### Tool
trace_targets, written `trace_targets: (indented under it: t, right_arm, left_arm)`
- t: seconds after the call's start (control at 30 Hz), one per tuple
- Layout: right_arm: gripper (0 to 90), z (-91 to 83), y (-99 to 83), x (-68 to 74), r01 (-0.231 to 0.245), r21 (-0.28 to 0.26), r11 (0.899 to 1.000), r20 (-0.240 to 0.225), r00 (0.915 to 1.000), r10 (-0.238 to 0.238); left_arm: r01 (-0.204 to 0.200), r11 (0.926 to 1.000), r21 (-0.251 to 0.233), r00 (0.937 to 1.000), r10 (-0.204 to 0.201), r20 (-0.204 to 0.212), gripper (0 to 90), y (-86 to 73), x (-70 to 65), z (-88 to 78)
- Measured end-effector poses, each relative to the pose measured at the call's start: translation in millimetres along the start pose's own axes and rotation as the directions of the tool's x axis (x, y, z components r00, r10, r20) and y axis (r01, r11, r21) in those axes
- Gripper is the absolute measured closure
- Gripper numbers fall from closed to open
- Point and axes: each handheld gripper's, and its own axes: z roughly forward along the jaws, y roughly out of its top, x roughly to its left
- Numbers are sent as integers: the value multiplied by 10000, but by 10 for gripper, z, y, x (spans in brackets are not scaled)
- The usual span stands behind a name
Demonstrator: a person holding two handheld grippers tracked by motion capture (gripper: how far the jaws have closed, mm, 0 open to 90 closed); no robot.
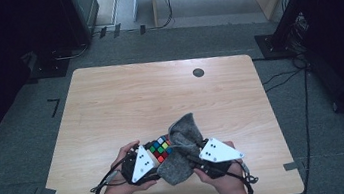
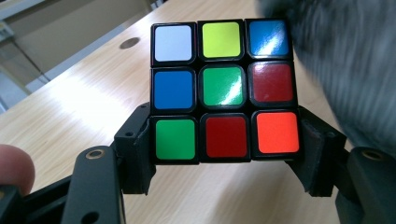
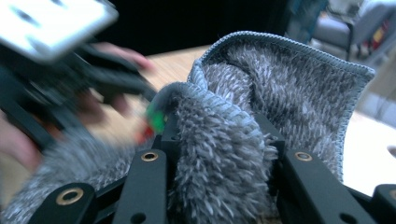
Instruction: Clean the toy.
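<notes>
1. Nearest the high view's camera, the person's two hands come in at the near edge of the wooden table (image 1: 110, 100); the left hand (image 1: 120, 177) carries the left gripper (image 1: 153, 156), and the right hand (image 1: 224, 181) carries the right gripper (image 1: 190, 157)
2. At the left, the left gripper (image 2: 224, 154) is clamped on the puzzle cube (image 2: 223, 91); its jaws press the two sides of the cube's bottom row, and the cube is lifted clear of the tabletop; the face turned to the left gripper view reads white, yellow, blue across the top, blue, green, dark red in the middle, green, red, orange below
3. In the high view the cube (image 1: 160, 149) sits just left of the grey cloth (image 1: 184, 148), touching it
4. At the right, the right gripper (image 3: 219, 154) has a thick fold of the fluffy cloth (image 3: 280, 84) pinched between its jaws; the rest stands up behind with its stitched hem showing
5. A dark round cap (image 1: 198, 72) lies far back on the table, well apart from both hands
</notes>
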Motion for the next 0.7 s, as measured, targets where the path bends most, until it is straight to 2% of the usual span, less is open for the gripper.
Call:
trace_targets:
  t: [0.03, 0.1, 0.17, 0.23, 0.27, 0.3, 0.37, 0.43, 0.47, 0.5, 0.53, 0.6, 0.63, 0.67, 0.7]
  right_arm:
    - [657, 10, 31, 73, 152, -79, 9999, -193, 9997, -154]
    - [654, 66, 54, 224, 648, 168, 9978, -378, 9972, -642]
    - [651, 146, 23, 355, 1545, 712, 9854, -108, 9880, -1541]
    - [650, 181, -6, 410, 2233, 986, 9698, 240, 9737, -2266]
    - [649, 176, -2, 400, 2339, 997, 9671, 269, 9710, -2376]
    - [648, 162, 4, 374, 2265, 966, 9692, 429, 9719, -2314]
    - [647, 140, 1, 298, 2084, 1047, 9724, 1073, 9697, -2194]
    - [647, 116, -5, 239, 1668, 975, 9812, 1119, 9778, -1774]
    - [648, 108, -2, 245, 1664, 948, 9815, 1127, 9778, -1767]
    - [648, 106, 4, 275, 1857, 875, 9787, 1025, 9756, -1942]
    - [645, 108, 9, 321, 2115, 714, 9748, 704, 9738, -2164]
    - [644, 129, 14, 433, 2839, 569, 9571, 113, 9585, -2850]
    - [643, 147, 12, 473, 3157, 680, 9464, 22, 9485, -3166]
    - [642, 156, 7, 483, 3294, 687, 9417, 34, 9438, -3304]
    - [643, 151, 4, 462, 3217, 636, 9447, 37, 9465, -3226]
  left_arm:
    - [-251, 9996, 94, 9997, 251, -36, 340, 23, -50, 13]
    - [-632, 9979, 108, 9980, 631, 62, 341, 63, -132, 15]
    - [-860, 9962, 168, 9962, 861, -95, 341, 94, -184, 15]
    - [-939, 9954, 199, 9955, 941, -144, 342, 89, -184, 15]
    - [-830, 9965, 139, 9965, 831, -72, 342, 85, -169, 9]
    - [-770, 9970, 115, 9970, 771, -66, 342, 82, -154, 3]
    - [-661, 9978, 84, 9977, 662, -108, 342, 77, -131, -3]
    - [-665, 9978, 59, 9978, 665, -77, 342, 70, -125, -3]
    - [-700, 9975, 30, 9975, 700, -60, 342, 73, -127, -7]
    - [-691, 9976, 7, 9976, 691, -15, 342, 80, -131, -11]
    - [-668, 9978, -29, 9978, 668, -3, 342, 86, -137, -13]
    - [-728, 9973, -69, 9973, 728, 3, 342, 93, -144, -23]
    - [-713, 9974, -91, 9975, 713, -13, 342, 93, -145, -28]
    - [-700, 9974, -166, 9975, 699, -55, 342, 93, -141, -35]
    - [-580, 9979, -272, 9983, 581, -2, 342, 94, -132, -44]
